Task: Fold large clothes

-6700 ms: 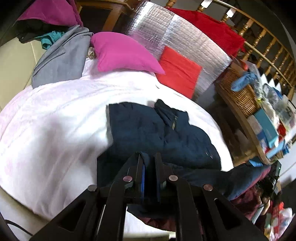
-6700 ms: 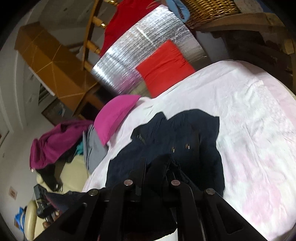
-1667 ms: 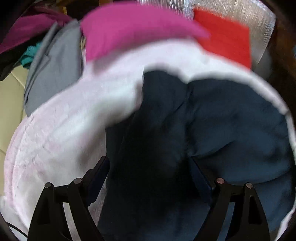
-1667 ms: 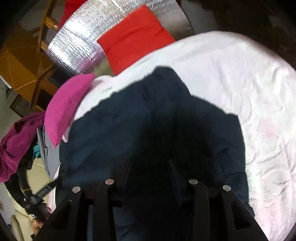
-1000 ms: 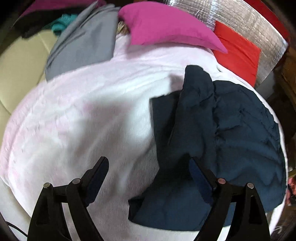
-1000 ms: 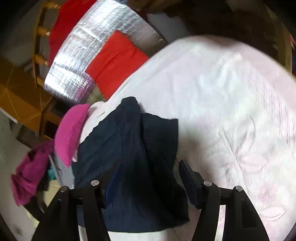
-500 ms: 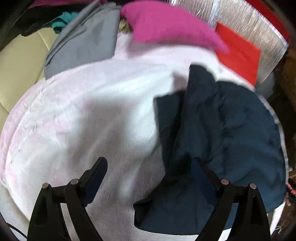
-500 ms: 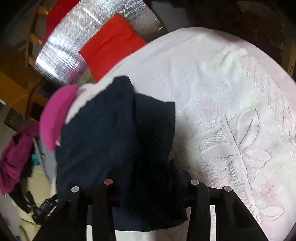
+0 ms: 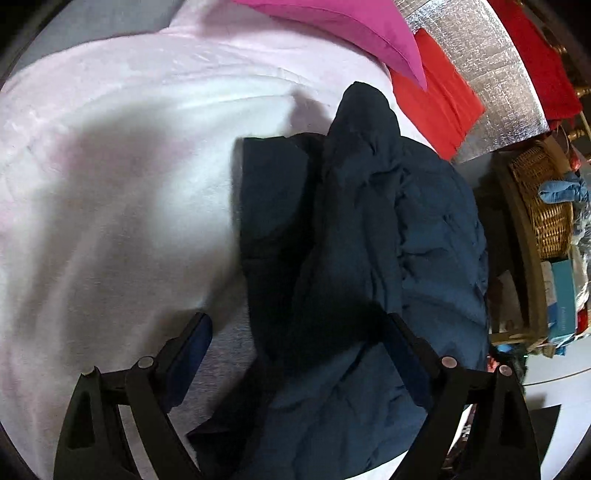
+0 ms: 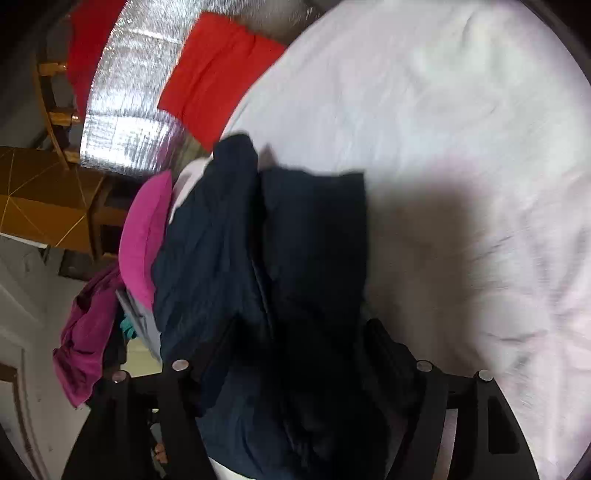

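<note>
- A blue cloth (image 9: 561, 192) is seen in the wicker basket (image 9: 543, 206), far right of the left gripper (image 9: 295, 339); only this view shows it
- The navy jacket (image 9: 369, 240) is spread on the pale bed cover (image 9: 110, 184), bunched between both grippers' wide-spread, empty fingers; the right gripper (image 10: 299, 343) is seen over it

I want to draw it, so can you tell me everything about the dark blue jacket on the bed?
The dark blue jacket is big, soft and a bit puffy, with lots of wrinkles. It lies rumpled and partly folded on the pale pink bedspread, one flat panel sticking out to its side. Its far tip nearly reaches the pink pillow. The open left claw and open right claw each straddle its near end; neither visibly pinches it.
</note>
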### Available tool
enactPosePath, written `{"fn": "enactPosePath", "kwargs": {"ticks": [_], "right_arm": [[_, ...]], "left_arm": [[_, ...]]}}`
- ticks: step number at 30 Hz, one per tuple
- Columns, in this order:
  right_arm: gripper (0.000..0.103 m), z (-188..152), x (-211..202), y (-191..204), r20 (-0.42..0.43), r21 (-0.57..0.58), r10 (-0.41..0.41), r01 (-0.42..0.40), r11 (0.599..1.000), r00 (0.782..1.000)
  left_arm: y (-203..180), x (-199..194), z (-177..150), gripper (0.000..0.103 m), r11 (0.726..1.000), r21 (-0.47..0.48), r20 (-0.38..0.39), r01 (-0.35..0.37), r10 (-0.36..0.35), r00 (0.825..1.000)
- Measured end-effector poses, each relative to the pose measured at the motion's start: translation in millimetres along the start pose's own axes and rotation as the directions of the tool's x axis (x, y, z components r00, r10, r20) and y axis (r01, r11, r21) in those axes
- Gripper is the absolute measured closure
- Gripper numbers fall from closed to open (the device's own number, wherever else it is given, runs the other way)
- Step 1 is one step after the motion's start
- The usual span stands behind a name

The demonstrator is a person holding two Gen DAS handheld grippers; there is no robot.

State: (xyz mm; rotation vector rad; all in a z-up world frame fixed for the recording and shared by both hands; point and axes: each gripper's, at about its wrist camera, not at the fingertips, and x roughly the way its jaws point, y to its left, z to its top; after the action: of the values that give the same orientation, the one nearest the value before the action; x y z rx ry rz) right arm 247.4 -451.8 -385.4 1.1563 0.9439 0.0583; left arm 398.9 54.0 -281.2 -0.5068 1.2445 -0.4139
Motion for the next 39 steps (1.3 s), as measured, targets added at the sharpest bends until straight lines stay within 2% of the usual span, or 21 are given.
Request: {"fn": "enactPosePath", "kwargs": {"ticks": [3,5,6,7,8,10,13,15,16,18,19,21,22,24,26,29,32,34,36,39], "right_arm": [[0.024,0,15,12,-0.009,-0.05,0.028,-0.028,0.998,1.0],[0.024,-5,21,25,0.005,-0.1,0.004,-0.003,0.995,1.0],[0.029,-6,22,29,0.012,-0.112,-0.001,0.003,0.994,1.0],[0.039,-8,23,32,0.011,-0.124,0.002,-0.001,0.992,1.0],[0.042,-10,26,37,0.011,-0.14,-0.012,0.014,0.99,1.0],[0.054,-14,27,49,0.042,-0.187,-0.058,0.065,0.98,0.997],[0.063,-16,21,62,0.088,-0.224,-0.071,0.089,0.97,0.994],[0.065,-16,16,73,0.133,-0.251,-0.077,0.109,0.962,0.988],[0.065,-16,13,78,0.16,-0.259,-0.074,0.115,0.959,0.984],[0.065,-14,5,86,0.207,-0.269,-0.055,0.111,0.957,0.977],[0.065,-13,5,87,0.224,-0.269,-0.052,0.114,0.956,0.973],[0.062,-8,16,79,0.201,-0.238,-0.091,0.138,0.961,0.975],[0.055,-6,25,71,0.17,-0.21,-0.12,0.154,0.966,0.978],[0.047,-5,26,64,0.153,-0.179,-0.126,0.153,0.972,0.98],[0.046,-4,18,64,0.143,-0.148,-0.119,0.14,0.979,0.983],[0.043,-6,-3,64,0.168,-0.136,-0.106,0.129,0.982,0.98],[0.04,-7,-21,57,0.181,-0.121,-0.119,0.143,0.982,0.976],[0.038,-11,-33,50,0.191,-0.109,-0.122,0.144,0.984,0.974],[0.033,-14,-46,36,0.176,-0.078,-0.098,0.114,0.99,0.979],[0.032,-16,-46,21,0.144,-0.031,-0.035,0.04,0.999,0.989]], "left_arm": [[-3,7,1,0.01,0.999,0.003,-0.018,0.051,-0.051,0.999],[-8,12,1,0.01,0.995,-0.003,-0.031,0.103,-0.103,0.994],[-13,16,2,0.01,0.992,0.006,-0.041,0.126,-0.125,0.991],[-20,19,1,0.01,0.993,0.025,-0.043,0.117,-0.116,0.992],[-26,19,0,0.01,0.994,0.044,-0.031,0.095,-0.094,0.995],[-32,22,2,0.01,0.994,0.053,-0.006,0.095,-0.094,0.996],[-38,17,4,0.015,0.994,0.046,0.048,0.102,-0.104,0.993],[-41,13,5,0.028,0.994,0.042,0.084,0.102,-0.105,0.991],[-42,12,7,0.029,0.994,0.041,0.1,0.103,-0.107,0.989],[-47,15,9,0.029,0.996,0.038,0.114,0.085,-0.088,0.99],[-46,19,8,0.029,0.998,0.033,0.112,0.054,-0.057,0.992],[-46,32,7,0.025,0.998,0.028,0.095,-0.051,0.048,0.994],[-46,36,6,0.025,0.998,0.026,0.087,-0.057,0.054,0.995],[-49,33,5,0.025,0.998,0.016,0.077,-0.059,0.057,0.995],[-51,27,2,0.025,0.998,0.017,0.078,-0.068,0.066,0.995],[-53,7,-8,0.025,0.992,0.035,0.13,-0.121,0.116,0.985],[-54,-8,-21,0.024,0.99,0.058,0.133,-0.128,0.12,0.984],[-43,-8,-26,0.024,0.993,0.032,0.107,-0.111,0.107,0.988],[-30,-6,-29,0.023,0.998,-0.002,0.07,-0.063,0.063,0.996],[-25,-7,-33,0.023,0.999,-0.004,0.071,-0.04,0.04,0.997]]}}
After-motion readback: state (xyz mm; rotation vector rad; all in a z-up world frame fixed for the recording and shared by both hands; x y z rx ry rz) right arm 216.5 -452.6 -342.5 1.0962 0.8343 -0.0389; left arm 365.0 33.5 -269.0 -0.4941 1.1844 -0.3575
